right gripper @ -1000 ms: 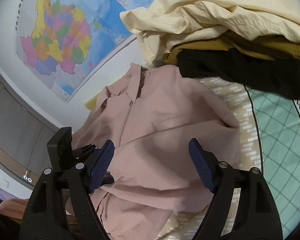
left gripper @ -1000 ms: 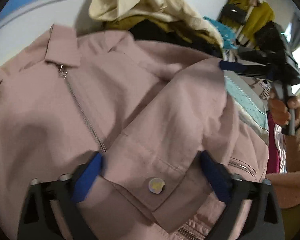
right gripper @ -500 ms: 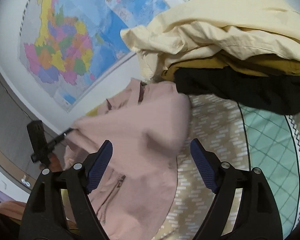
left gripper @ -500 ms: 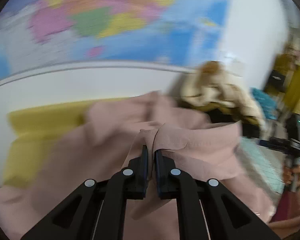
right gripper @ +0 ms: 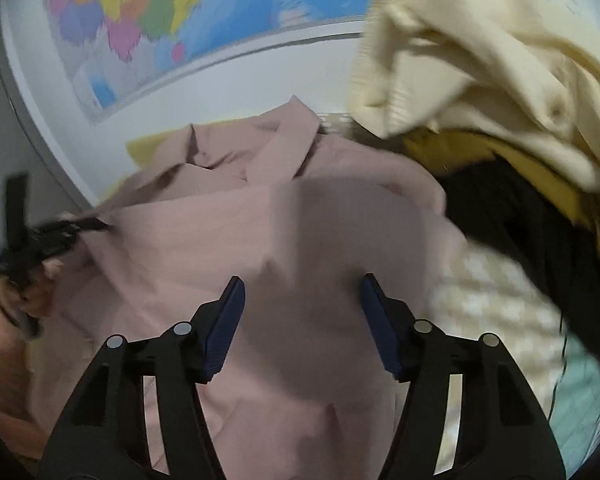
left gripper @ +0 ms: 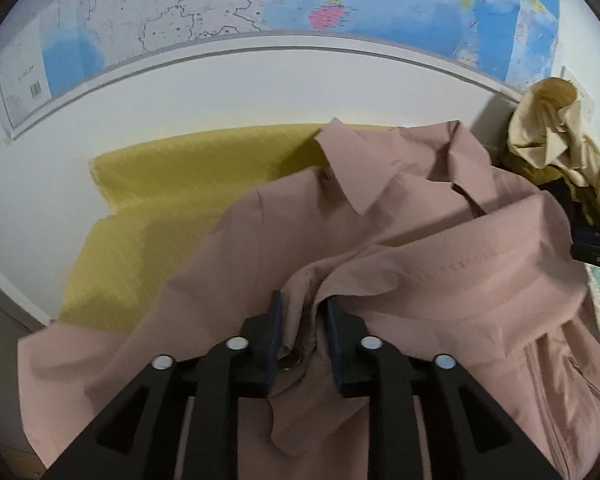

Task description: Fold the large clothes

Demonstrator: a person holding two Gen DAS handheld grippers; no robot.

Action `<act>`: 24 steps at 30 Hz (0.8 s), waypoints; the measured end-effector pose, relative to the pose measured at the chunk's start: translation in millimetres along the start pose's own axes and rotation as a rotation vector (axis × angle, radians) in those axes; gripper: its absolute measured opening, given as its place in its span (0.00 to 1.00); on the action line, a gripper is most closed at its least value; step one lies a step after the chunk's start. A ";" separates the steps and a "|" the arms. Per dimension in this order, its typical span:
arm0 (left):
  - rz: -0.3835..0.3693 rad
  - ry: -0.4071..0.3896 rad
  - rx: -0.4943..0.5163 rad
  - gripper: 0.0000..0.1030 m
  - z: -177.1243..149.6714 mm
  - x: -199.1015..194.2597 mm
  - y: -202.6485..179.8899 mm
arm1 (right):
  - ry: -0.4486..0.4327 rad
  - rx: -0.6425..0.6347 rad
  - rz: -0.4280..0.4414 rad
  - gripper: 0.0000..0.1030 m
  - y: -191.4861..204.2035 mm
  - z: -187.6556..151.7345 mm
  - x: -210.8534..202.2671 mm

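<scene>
A dusty-pink zip jacket [left gripper: 440,280] lies spread on the bed with its collar [left gripper: 356,168] toward the wall. My left gripper [left gripper: 302,312] is low over it, and its jaws are opening. A sleeve cuff with a snap button [left gripper: 290,360] sits bunched loosely between the pads. In the right wrist view the jacket [right gripper: 220,240] fills the middle. My right gripper [right gripper: 302,292] hovers just above it. Its jaws are closing but still wide, with only flat cloth beneath them. The left gripper [right gripper: 52,236] shows blurred at that view's left edge.
A yellow cloth [left gripper: 172,208] lies under the jacket by the wall. A pile with a cream garment [right gripper: 480,60], a mustard one and a black one [right gripper: 520,220] sits at the right. A patterned bedspread [right gripper: 500,300] shows beside it. A map [left gripper: 260,0] hangs on the wall.
My left gripper shut on the sleeve cuff, carried it across the jacket, and its jaws have now parted. My right gripper moved in over the jacket and its jaws narrowed.
</scene>
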State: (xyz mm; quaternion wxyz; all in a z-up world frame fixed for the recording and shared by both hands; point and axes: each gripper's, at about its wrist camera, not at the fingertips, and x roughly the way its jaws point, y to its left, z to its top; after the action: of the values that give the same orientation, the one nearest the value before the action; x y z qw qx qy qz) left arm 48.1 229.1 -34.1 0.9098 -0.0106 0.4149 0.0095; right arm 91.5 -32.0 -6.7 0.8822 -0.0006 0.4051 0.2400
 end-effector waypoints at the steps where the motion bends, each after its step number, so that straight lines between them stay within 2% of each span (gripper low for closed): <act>1: 0.009 -0.002 0.002 0.28 1.8 1.7 -1.9 | 0.014 -0.040 -0.044 0.50 3.6 2.8 11.0; 3: -0.007 0.009 0.003 0.51 2.6 7.0 -1.1 | 0.067 -0.044 -0.103 0.44 -1.9 4.3 32.8; 5: -0.027 0.022 -0.005 0.65 2.8 6.6 3.4 | 0.128 0.000 -0.135 0.43 -16.2 2.6 50.8; 7: -0.056 0.003 0.001 0.67 0.2 -1.2 6.4 | 0.123 0.014 -0.149 0.43 -19.7 2.7 46.8; 9: -0.062 -0.022 0.005 0.80 -3.2 -13.4 11.0 | 0.105 0.023 -0.164 0.56 -15.5 3.0 35.2; 11: -0.080 -0.076 0.004 0.80 -8.4 -33.2 21.8 | 0.069 -0.004 -0.121 0.58 -0.6 4.4 18.0; 14: -0.042 -0.138 -0.027 0.84 -15.0 -58.7 42.4 | 0.041 -0.110 -0.042 0.66 39.7 9.2 4.0; 18: 0.028 -0.187 -0.125 0.87 -30.2 -88.0 83.1 | 0.072 -0.205 0.104 0.68 89.4 15.4 17.4; 22: 0.126 -0.164 -0.205 0.87 -63.1 -100.3 124.1 | 0.118 -0.297 0.166 0.68 137.4 17.9 48.6; 24: 0.143 -0.143 -0.220 0.87 -76.4 -100.8 137.0 | 0.137 -0.307 0.217 0.67 153.9 19.4 59.7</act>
State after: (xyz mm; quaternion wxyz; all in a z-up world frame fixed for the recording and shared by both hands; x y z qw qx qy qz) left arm -79.3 363.1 -9.7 0.9273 -0.0799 0.3452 0.1207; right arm 73.3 133.2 -6.6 0.8112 -0.1079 0.4202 0.3921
